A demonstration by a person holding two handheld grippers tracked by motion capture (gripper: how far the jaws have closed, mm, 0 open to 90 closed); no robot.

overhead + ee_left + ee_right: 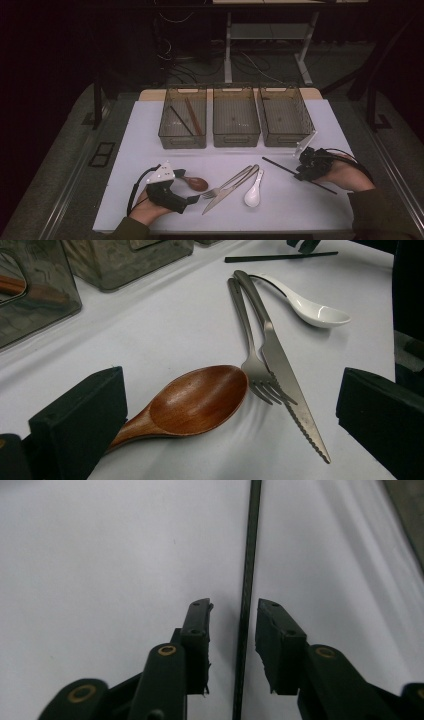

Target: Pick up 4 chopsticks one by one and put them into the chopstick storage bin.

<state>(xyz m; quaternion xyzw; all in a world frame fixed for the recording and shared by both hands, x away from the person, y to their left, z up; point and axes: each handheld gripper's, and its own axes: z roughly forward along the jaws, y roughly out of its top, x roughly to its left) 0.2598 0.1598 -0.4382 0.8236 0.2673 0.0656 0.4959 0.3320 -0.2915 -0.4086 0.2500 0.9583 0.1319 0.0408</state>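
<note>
Straddled a black chopstick (248,555) with the right tool (234,607), pads parted on either side and clear of it, nothing clenched. Kept that tool low over the white counter (100,545), right hand (345,175) reaching in from the near right corner, wrist turned inward. Left the chopstick flat and slanted on the counter's right side. Rested the left tool (230,382) released too, aimed rightward, with a wooden spoon (200,400) lying between its spread pads. Beyond lay a fork (252,355), knife (285,380) and white spoon (315,312).
</note>
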